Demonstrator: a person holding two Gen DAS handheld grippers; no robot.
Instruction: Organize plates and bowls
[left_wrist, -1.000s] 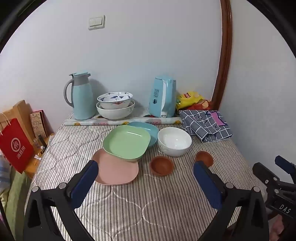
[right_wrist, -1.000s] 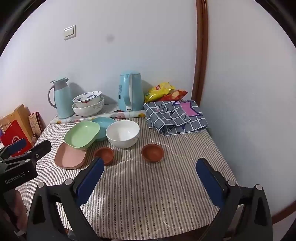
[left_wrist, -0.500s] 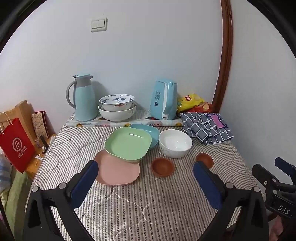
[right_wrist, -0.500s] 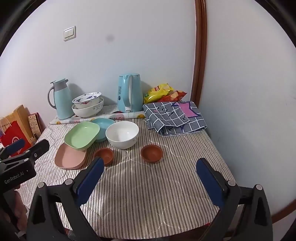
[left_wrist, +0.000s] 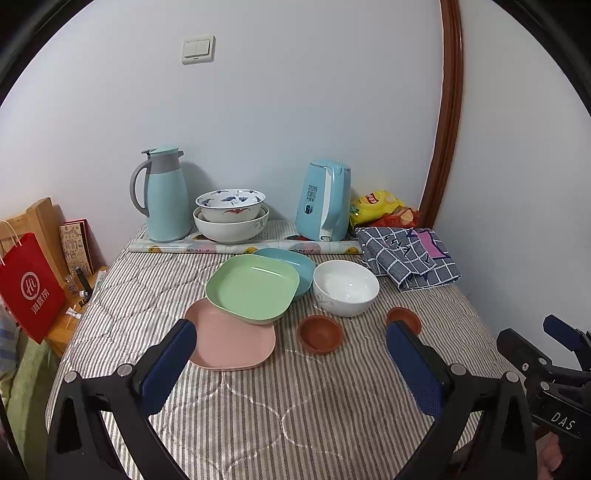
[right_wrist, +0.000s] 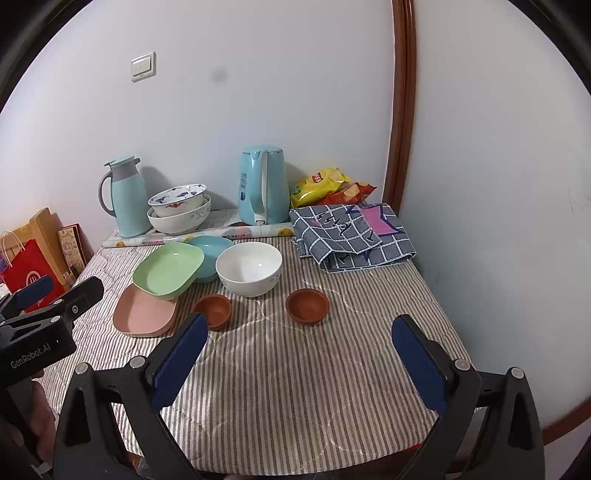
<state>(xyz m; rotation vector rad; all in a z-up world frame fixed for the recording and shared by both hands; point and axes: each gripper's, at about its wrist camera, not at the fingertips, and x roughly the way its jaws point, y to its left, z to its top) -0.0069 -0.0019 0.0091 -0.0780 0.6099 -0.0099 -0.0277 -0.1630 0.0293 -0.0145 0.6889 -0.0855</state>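
Nothing is gathered yet on the bench (left_wrist: 258, 424): the green plate (left_wrist: 252, 287) leans on the pink plate (left_wrist: 231, 341) and blue plate (left_wrist: 291, 260), the white bowl (left_wrist: 345, 286) just beside, two brown cups (right_wrist: 307, 305) nearer. Best to lift the green plate first by its rim, then nest downward. The left gripper (left_wrist: 291, 363) and right gripper (right_wrist: 299, 356) hover wide open, holding and touching nothing.

left claw (left_wrist: 291, 354) spread wide and empty, right claw (right_wrist: 299, 347) spread wide and empty, both level, side by side
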